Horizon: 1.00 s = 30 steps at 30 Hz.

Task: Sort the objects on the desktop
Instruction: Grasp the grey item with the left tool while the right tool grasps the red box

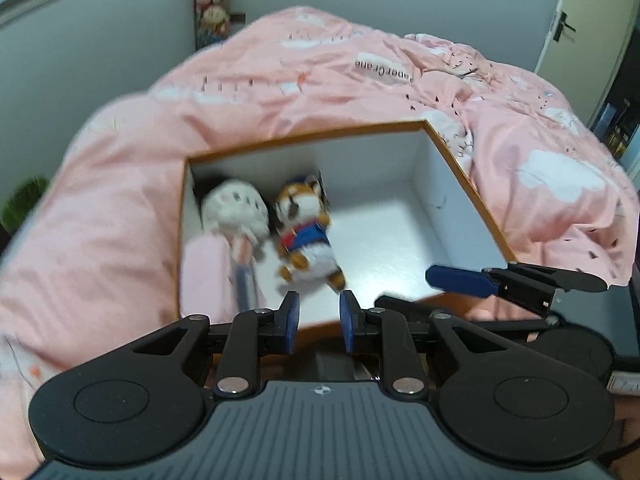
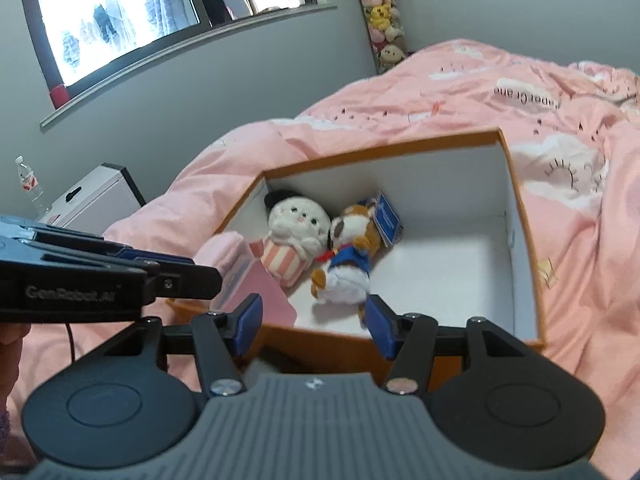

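An open box with an orange rim (image 1: pixel 304 136) (image 2: pixel 380 148) and white inside lies on the pink bedding. In its left part lie a white plush in a pink striped body (image 1: pixel 236 208) (image 2: pixel 296 220) and a brown-and-white plush in a blue outfit (image 1: pixel 304 224) (image 2: pixel 348 256), side by side. A pink flat item (image 1: pixel 204 272) (image 2: pixel 248 276) rests against the near-left corner. My left gripper (image 1: pixel 320 312) hovers over the box's near edge, its jaws a narrow gap apart and empty; it shows side-on (image 2: pixel 192 272) at the left. My right gripper (image 2: pixel 314 316) stands open and empty above the near wall, also seen side-on (image 1: pixel 404 288).
A rumpled pink duvet (image 1: pixel 360 72) covers the bed around the box. A window (image 2: pixel 120 12) and a clear tube of plush toys (image 2: pixel 380 20) stand at the grey wall. A water bottle (image 2: pixel 30 184) and a white case (image 2: pixel 96 196) sit left of the bed; a door (image 1: pixel 580 20) is at far right.
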### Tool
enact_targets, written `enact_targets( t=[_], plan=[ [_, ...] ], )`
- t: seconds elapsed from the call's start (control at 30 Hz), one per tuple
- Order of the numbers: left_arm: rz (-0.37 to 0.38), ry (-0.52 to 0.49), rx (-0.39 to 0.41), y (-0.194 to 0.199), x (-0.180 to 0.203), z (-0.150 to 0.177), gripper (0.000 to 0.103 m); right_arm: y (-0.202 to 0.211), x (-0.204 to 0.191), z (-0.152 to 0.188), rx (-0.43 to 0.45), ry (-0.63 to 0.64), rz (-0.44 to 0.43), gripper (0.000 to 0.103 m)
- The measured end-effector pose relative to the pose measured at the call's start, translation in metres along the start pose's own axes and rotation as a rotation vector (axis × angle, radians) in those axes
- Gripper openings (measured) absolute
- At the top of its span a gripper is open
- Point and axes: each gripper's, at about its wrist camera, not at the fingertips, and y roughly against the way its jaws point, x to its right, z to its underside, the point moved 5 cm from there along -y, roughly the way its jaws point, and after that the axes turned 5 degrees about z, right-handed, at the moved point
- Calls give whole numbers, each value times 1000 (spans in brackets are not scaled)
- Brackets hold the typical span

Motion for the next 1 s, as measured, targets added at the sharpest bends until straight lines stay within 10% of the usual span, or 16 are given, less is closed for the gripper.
enact_targets(
  t=[0.33, 0.7, 1.0],
  plan=[
    [55, 29, -76, -10, 5, 18, 28, 33, 33, 8, 16, -113, -39, 53],
    [-26, -41, -160, -44, 10, 40, 58, 1, 29, 50, -210, -138, -38, 45],
    [-30, -25, -211, -70, 10, 48, 60, -19, 25, 68, -331, -123, -36, 44]
  ],
)
